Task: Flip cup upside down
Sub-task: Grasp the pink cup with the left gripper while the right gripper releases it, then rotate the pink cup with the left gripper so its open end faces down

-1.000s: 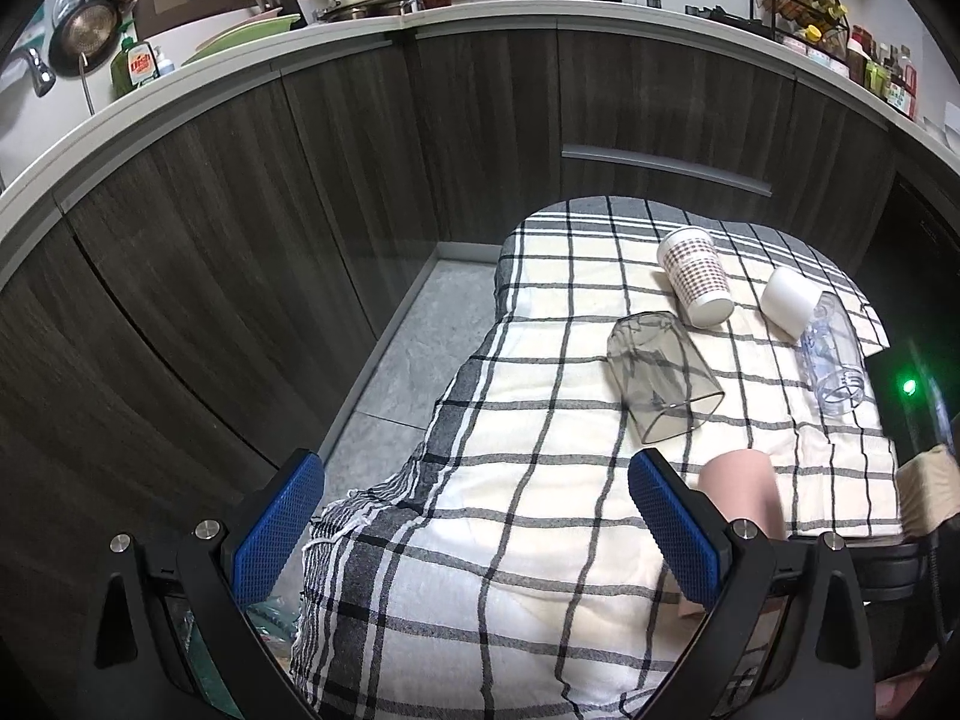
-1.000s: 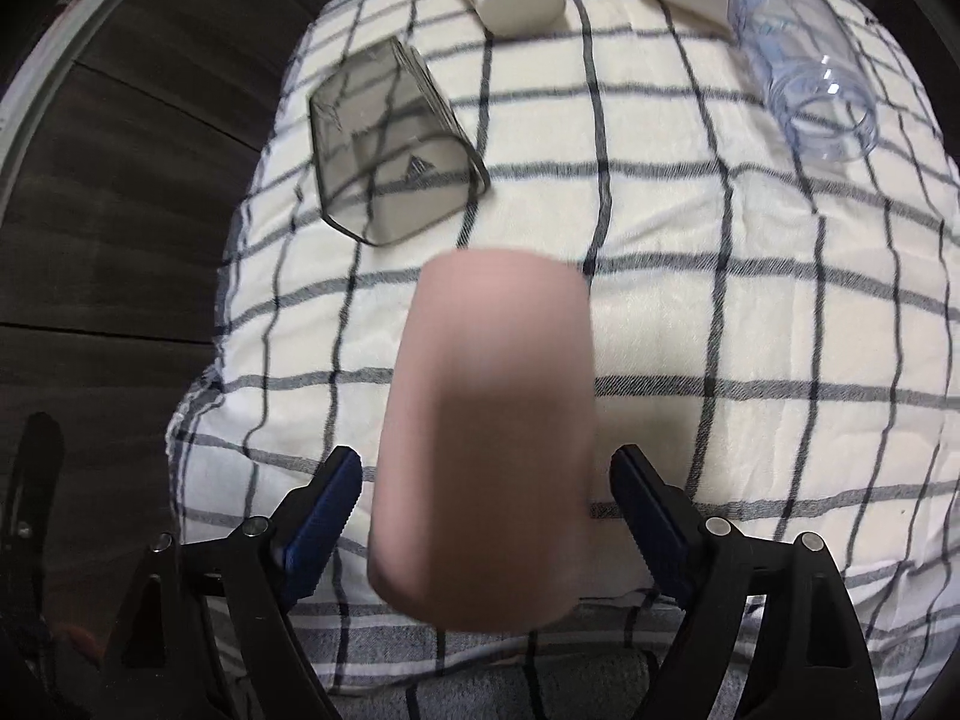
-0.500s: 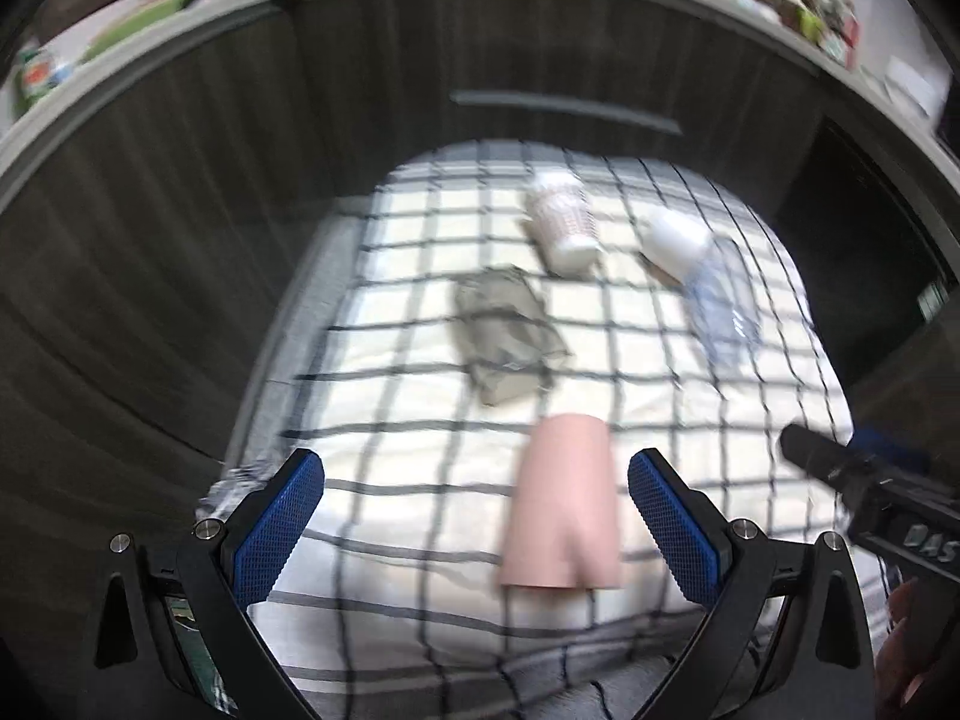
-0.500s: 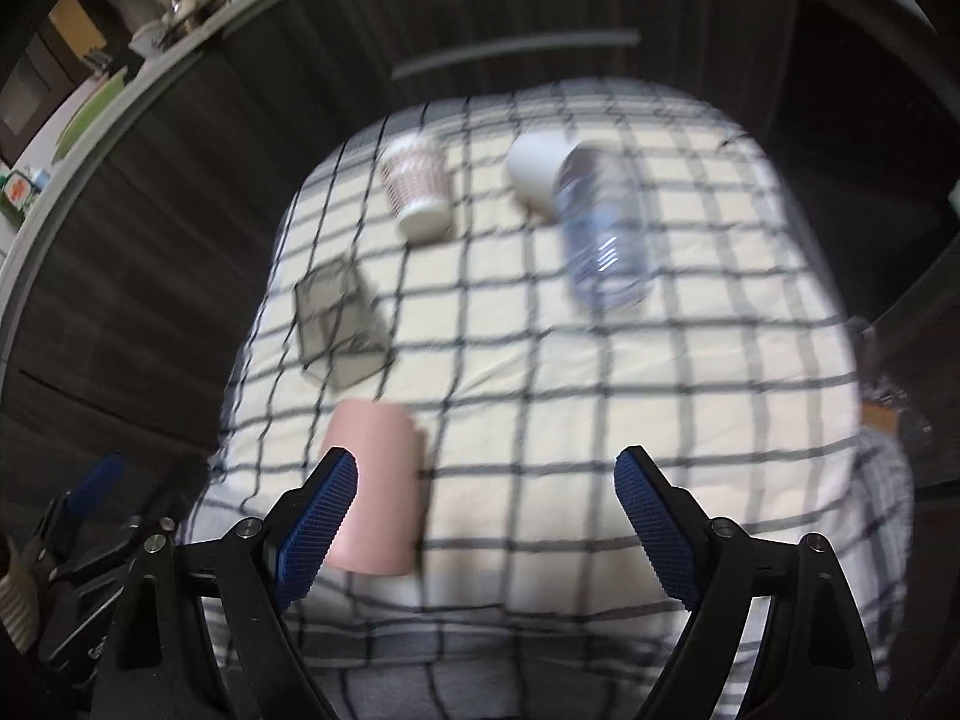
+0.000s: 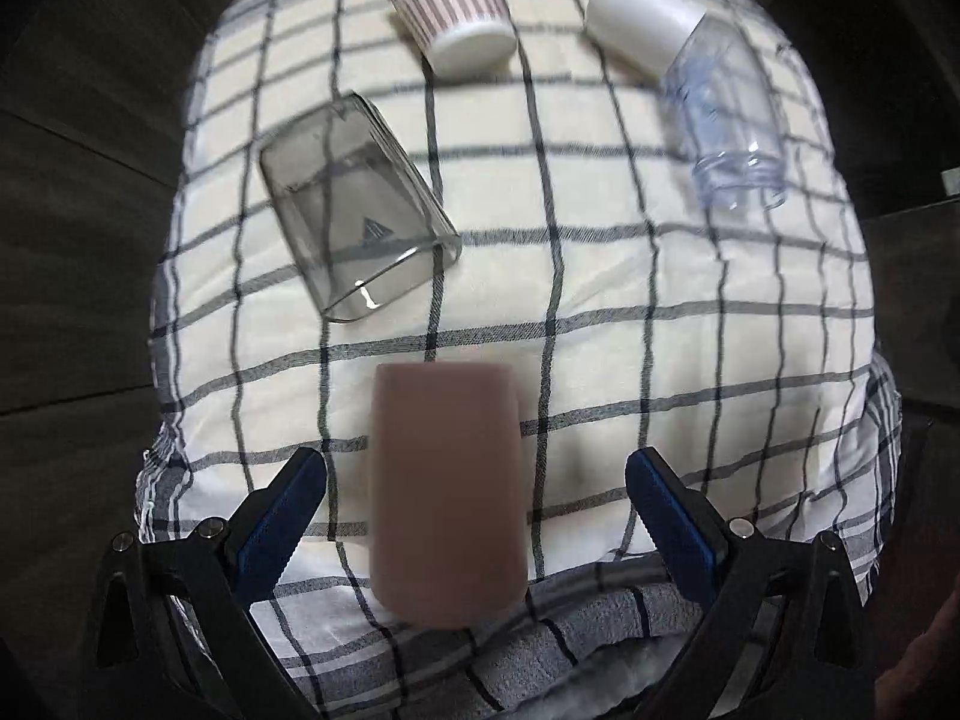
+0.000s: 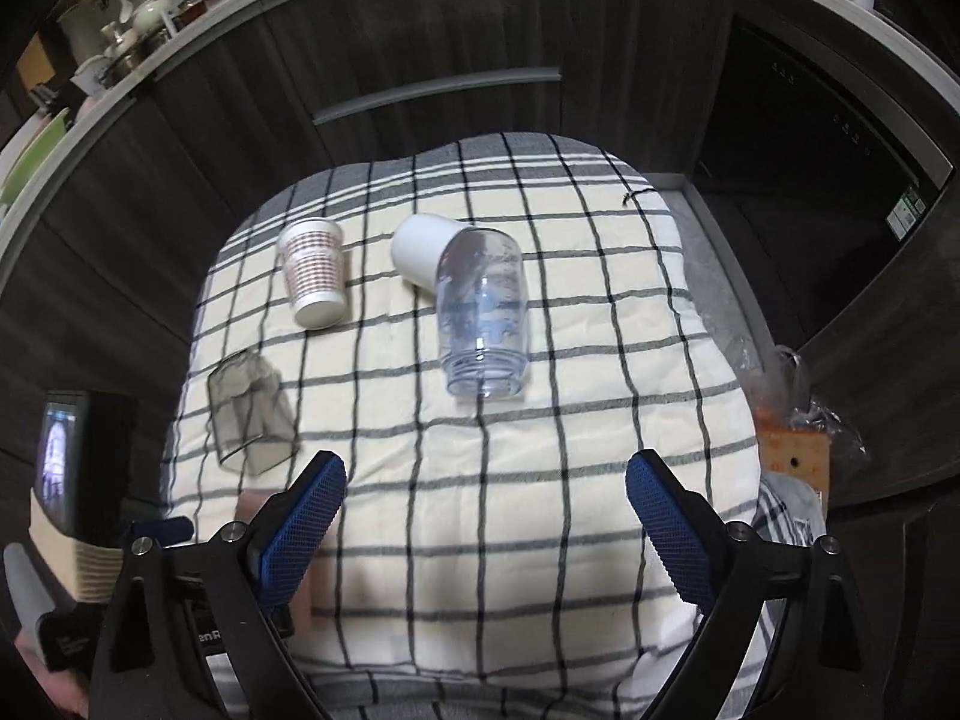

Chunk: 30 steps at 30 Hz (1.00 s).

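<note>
The left hand-held gripper (image 5: 477,522) is wide open and holds nothing. The pink cup (image 5: 447,492) sits between its two blue pads, a bit closer to the left pad (image 5: 282,525), and neither pad touches it. The pink cup is blurry, so I cannot tell for sure if it stands up or lies down, but it looks like it rests on the checked cloth (image 5: 690,360) near the front edge. I think the gripper is lined up this way so it can close on the cup's sides and then turn it over. Farther back on the cloth, going left to right, a grey see-through cup (image 5: 354,213) lies on its side, then a striped paper cup (image 5: 450,0), then a white cup (image 5: 639,18) with a clear jar (image 5: 726,120) leaning against it. All of these are well apart from the pink cup, so they should not get in the way. The right hand-held gripper (image 6: 486,525) is also wide open with nothing in it. It hangs over a bare part of the cloth, away to the side, likely to leave room for the left one.
</note>
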Each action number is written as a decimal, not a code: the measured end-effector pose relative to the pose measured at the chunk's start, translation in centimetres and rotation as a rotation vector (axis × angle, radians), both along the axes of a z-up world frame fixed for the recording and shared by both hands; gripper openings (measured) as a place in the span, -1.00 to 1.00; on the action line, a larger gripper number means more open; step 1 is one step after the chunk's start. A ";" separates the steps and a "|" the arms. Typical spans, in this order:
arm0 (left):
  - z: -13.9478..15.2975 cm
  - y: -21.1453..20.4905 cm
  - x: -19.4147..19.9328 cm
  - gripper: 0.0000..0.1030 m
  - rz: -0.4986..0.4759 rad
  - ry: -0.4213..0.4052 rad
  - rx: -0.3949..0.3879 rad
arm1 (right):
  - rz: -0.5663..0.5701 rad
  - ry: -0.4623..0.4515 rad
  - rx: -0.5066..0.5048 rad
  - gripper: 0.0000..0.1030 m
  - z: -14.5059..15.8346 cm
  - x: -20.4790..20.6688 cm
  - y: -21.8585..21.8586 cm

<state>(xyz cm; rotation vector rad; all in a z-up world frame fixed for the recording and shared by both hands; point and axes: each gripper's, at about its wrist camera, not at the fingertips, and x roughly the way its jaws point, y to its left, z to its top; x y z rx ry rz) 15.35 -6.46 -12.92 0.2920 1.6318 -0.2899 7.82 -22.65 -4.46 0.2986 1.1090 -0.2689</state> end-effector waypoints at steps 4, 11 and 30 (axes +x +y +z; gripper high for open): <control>-2.5 -0.7 1.2 0.97 -0.011 0.098 0.057 | 0.006 0.046 0.035 0.84 -1.7 1.6 -0.5; -5.0 -0.6 1.7 0.84 -0.036 0.153 0.123 | 0.002 0.074 0.105 0.84 -3.8 3.3 -1.4; -5.8 0.2 0.7 0.26 -0.053 0.135 0.126 | 0.016 0.088 0.173 0.84 -5.8 4.3 -1.1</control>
